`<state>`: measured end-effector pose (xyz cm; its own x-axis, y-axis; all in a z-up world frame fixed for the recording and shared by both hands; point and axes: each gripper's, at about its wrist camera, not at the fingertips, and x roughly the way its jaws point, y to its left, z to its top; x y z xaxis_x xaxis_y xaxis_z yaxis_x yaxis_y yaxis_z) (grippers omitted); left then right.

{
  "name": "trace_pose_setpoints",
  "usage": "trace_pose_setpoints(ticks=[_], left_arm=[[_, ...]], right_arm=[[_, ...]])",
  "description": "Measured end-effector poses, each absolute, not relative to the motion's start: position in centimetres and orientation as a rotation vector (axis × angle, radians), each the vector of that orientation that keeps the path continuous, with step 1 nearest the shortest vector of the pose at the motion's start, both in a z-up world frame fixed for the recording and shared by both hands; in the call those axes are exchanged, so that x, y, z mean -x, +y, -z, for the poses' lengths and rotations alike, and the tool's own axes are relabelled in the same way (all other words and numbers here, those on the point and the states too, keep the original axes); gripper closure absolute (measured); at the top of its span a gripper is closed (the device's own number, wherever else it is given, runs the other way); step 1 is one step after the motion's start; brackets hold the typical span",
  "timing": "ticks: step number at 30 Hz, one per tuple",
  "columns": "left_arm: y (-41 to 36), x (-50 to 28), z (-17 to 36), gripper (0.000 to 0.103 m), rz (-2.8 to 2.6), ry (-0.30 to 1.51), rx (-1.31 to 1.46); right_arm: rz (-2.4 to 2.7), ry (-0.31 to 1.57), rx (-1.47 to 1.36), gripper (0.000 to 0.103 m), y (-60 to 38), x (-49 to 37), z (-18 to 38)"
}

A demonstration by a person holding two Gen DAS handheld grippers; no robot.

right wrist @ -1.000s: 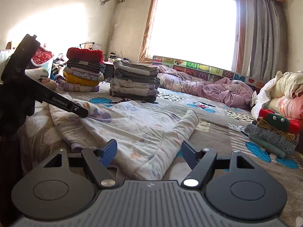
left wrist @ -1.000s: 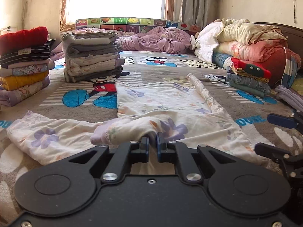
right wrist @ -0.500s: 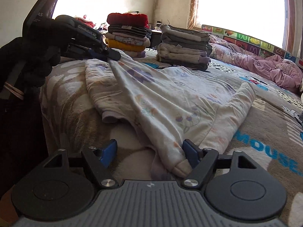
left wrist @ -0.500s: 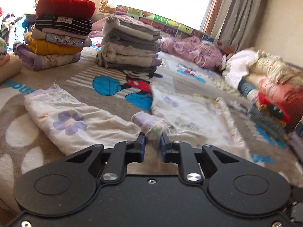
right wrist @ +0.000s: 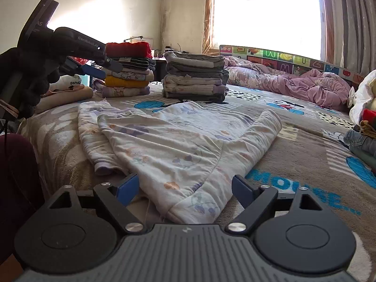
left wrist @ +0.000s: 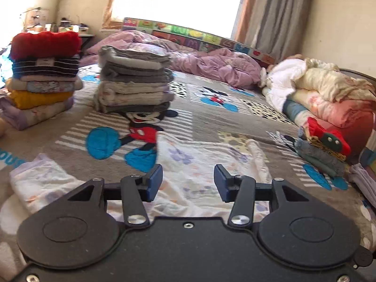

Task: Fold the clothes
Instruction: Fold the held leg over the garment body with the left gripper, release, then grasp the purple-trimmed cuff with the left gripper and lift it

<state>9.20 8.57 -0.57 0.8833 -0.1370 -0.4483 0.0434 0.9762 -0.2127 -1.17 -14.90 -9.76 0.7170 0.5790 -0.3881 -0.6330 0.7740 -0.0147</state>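
Note:
A white floral garment [right wrist: 176, 141] lies spread on the Mickey Mouse blanket [right wrist: 293, 183], with one sleeve folded over its body. In the left wrist view the garment [left wrist: 199, 164] lies below my left gripper [left wrist: 188, 183]. Its jaws are opening and nothing is between them. From the right wrist view that left gripper [right wrist: 105, 69] hangs in the air at the upper left, clear of the cloth. My right gripper [right wrist: 185, 188] sits low at the near hem. Its jaws are opening wide, and the hem corner lies between them without the pads pressing on it.
Two stacks of folded clothes stand at the back: a colourful one [left wrist: 44, 75] and a grey one [left wrist: 134, 82]. A purple duvet [left wrist: 211, 63] lies under the window. Rolled bedding and clothes [left wrist: 329, 98] line the right side. A gloved hand [right wrist: 30, 75] holds the left gripper.
My left gripper let go of the fold of cloth it was pinching, opened and rose above the garment. The right gripper's jaws spread a little wider at the hem.

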Motion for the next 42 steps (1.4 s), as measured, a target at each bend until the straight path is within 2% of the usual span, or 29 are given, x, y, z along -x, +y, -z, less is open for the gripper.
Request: trace_pose_setpoints(ticks=[3, 10, 12, 14, 16, 19, 20, 21, 25, 26, 27, 28, 31, 32, 39, 40, 42], left_arm=[[4.4, -12.9, 0.7, 0.047, 0.211, 0.546, 0.128], [-4.0, -23.1, 1.5, 0.046, 0.400, 0.681, 0.027], [-5.1, -25.4, 2.4, 0.051, 0.357, 0.704, 0.016], [-6.2, -27.7, 3.4, 0.072, 0.313, 0.726, 0.005], [-6.3, -29.6, 4.4, 0.073, 0.293, 0.757, 0.021], [-5.6, -32.5, 7.1, 0.073, 0.300, 0.908, 0.141], [-5.5, -32.5, 7.2, 0.087, 0.284, 0.900, 0.148], [-5.2, -32.1, 6.7, 0.095, 0.299, 0.871, 0.168], [-4.0, -31.8, 5.6, 0.094, 0.333, 0.818, 0.238], [-3.4, -32.4, 6.2, 0.076, 0.298, 0.833, 0.253], [-2.9, -33.0, 6.8, 0.062, 0.263, 0.847, 0.268], [-2.4, -33.6, 7.4, 0.056, 0.227, 0.861, 0.283], [-1.3, -33.7, 7.1, 0.060, 0.237, 0.834, 0.293], [-1.7, -33.2, 6.5, 0.067, 0.228, 0.807, 0.239], [-5.9, -30.7, 3.5, 0.069, 0.356, 0.656, 0.003], [-6.5, -31.0, 3.9, 0.073, 0.355, 0.665, -0.027], [-6.8, -32.7, 5.8, 0.074, 0.311, 0.739, -0.061]], right_arm=[[-0.704, 0.380, 0.160, 0.018, -13.9, 1.1, 10.2], [-0.748, 0.447, 0.149, 0.014, -12.9, 0.7, 10.9], [-0.750, 0.447, 0.155, 0.014, -12.8, 0.6, 11.0], [-0.743, 0.431, 0.171, 0.015, -12.6, 0.7, 10.9], [-0.712, 0.394, 0.171, 0.016, -12.7, 0.9, 10.6], [-0.702, 0.396, 0.138, 0.016, -12.9, 0.6, 10.7], [-0.701, 0.400, 0.141, 0.016, -12.8, 0.5, 10.8], [-0.703, 0.400, 0.146, 0.016, -12.7, 0.5, 10.9], [-0.733, 0.415, 0.125, 0.015, -12.6, 0.3, 10.8], [-0.740, 0.422, 0.120, 0.015, -12.6, 0.2, 10.8], [-0.743, 0.430, 0.122, 0.015, -12.6, 0.2, 10.9], [-0.743, 0.436, 0.125, 0.015, -12.5, 0.1, 10.9], [-0.743, 0.445, 0.138, 0.014, -12.3, 0.0, 11.0], [-0.744, 0.445, 0.138, 0.014, -12.3, 0.0, 10.9], [-0.748, 0.435, 0.129, 0.014, -12.0, 0.1, 10.6], [-0.750, 0.436, 0.130, 0.014, -12.0, 0.1, 10.6], [-0.753, 0.439, 0.133, 0.013, -11.9, 0.1, 10.6]])
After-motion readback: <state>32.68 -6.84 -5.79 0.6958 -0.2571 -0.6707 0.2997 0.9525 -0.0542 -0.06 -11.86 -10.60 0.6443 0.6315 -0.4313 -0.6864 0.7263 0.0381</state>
